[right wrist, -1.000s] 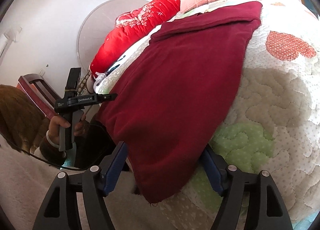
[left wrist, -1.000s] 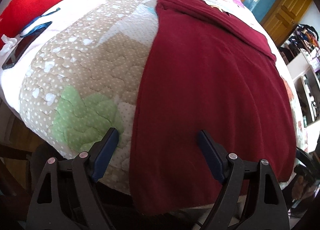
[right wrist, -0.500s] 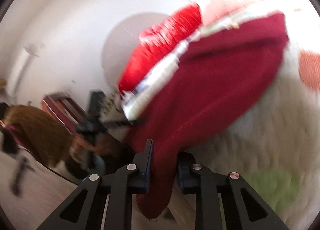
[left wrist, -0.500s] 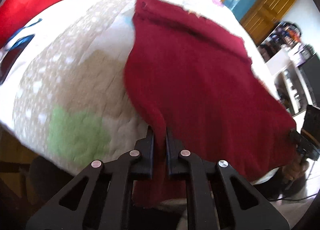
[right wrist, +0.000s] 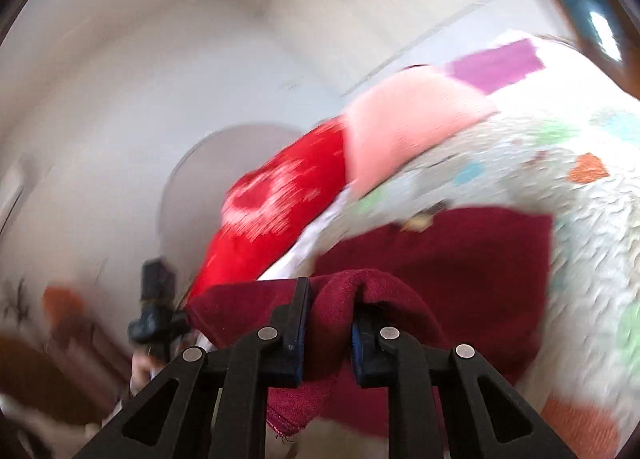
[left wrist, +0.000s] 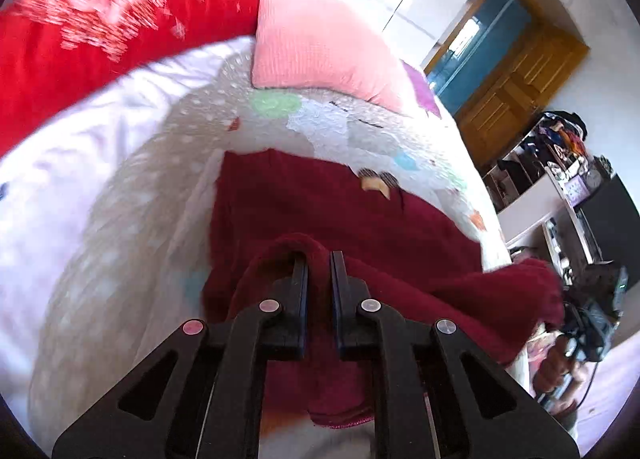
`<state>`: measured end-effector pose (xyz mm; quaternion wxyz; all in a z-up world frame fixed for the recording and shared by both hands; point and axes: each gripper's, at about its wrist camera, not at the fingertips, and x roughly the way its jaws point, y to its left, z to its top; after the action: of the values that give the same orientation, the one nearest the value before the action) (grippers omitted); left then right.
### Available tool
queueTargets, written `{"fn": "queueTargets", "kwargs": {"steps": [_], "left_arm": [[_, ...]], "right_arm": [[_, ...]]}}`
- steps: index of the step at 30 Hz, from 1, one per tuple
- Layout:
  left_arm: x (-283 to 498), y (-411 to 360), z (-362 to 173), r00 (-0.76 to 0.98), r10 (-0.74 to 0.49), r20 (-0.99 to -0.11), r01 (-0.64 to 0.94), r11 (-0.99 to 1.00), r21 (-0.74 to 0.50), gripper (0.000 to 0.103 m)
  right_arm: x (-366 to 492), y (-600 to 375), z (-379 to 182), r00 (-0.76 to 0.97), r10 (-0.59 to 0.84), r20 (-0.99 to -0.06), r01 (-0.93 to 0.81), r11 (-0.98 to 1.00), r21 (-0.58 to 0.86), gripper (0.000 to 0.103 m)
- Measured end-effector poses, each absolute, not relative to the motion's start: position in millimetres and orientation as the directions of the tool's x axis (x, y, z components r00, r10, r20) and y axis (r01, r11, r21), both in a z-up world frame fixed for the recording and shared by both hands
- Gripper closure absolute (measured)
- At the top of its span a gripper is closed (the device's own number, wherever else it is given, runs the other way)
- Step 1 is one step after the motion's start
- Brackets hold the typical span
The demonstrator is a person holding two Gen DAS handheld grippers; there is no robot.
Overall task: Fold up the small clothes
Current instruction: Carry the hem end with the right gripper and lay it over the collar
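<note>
Dark red knitted garment (left wrist: 304,211) lies on a patchwork quilted bedspread (left wrist: 152,195) with pastel shapes, its far part flat on the bed and its near edge lifted and bunched. The left gripper (left wrist: 319,259) has its black jaws drawn narrow with a fold of that red knit pinched between them, the cloth looping over the left fingertip. In the right wrist view the right gripper (right wrist: 331,291) has just been closing and now clamps a thicker roll of the same garment, a frayed corner hanging below the jaws. A bright red pillow with white pattern (left wrist: 100,19) and a pale pink pillow (left wrist: 320,47) sit at the far end of the bed. A wooden door (left wrist: 516,75) stands far right.
</note>
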<state>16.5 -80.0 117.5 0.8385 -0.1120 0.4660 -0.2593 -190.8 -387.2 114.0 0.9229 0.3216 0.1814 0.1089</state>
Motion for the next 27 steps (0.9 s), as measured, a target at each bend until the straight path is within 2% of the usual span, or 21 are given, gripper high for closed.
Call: {"fn": "queueTargets", "kwargs": {"steps": [1,3,4,5,7,8,9,13,18,20,23,27], "left_arm": [[33,-83,107,0.429,-0.518,-0.74,0.285,0.855,-0.433,0.095],[59,-84,88,0.399,-0.491,-0.774,0.2,0.871,-0.449,0.094],[65,-82,82,0.38,-0.506,-0.774,0.182,0.862,-0.474,0.093],[68,-77,81,0.385,-0.518,-0.764,0.171,0.853,-0.493,0.086],[64,-70,89,0.426,-0.515,-0.744,0.188,0.854,-0.484,0.065],[62,-66,97,0.466,-0.495,-0.733,0.192,0.866,-0.462,0.046],[61,-62,105,0.505,-0.479,-0.718,0.187,0.873,-0.451,0.038],[56,-59,122,0.542,-0.488,-0.684,0.211,0.867,-0.452,0.038],[51,-93,107,0.506,-0.484,-0.714,0.27,0.875,-0.401,0.038],[55,-113,97,0.501,-0.443,-0.744,0.278,0.896,-0.346,0.038],[73,-137,74,0.503,-0.369,-0.782,0.276,0.925,-0.259,0.038],[101,-144,41,0.512,-0.234,-0.826,0.206,0.968,-0.146,0.038]], "right_arm": [[-171,-406,104,0.915,0.284,-0.287,-0.027,0.752,0.658,0.086],[-141,-431,79,0.886,0.236,-0.399,0.117,0.719,0.685,0.075],[-134,-439,69,0.868,0.228,-0.441,0.169,0.699,0.695,0.059],[-131,-445,61,0.86,0.221,-0.46,0.201,0.683,0.702,0.051],[-141,-453,62,0.881,0.185,-0.435,0.193,0.699,0.688,0.049],[-149,-454,65,0.894,0.158,-0.42,0.188,0.719,0.669,0.046],[-157,-456,69,0.9,0.126,-0.416,0.198,0.735,0.649,0.046],[-157,-440,78,0.884,0.145,-0.445,0.152,0.811,0.566,0.046],[-130,-388,86,0.846,0.149,-0.512,0.032,0.945,0.327,0.047],[-110,-388,82,0.833,0.085,-0.546,0.082,0.958,0.275,0.047],[-76,-408,68,0.809,0.048,-0.586,0.167,0.937,0.308,0.047],[-51,-443,45,0.732,-0.107,-0.672,0.345,0.91,0.231,0.049]]}}
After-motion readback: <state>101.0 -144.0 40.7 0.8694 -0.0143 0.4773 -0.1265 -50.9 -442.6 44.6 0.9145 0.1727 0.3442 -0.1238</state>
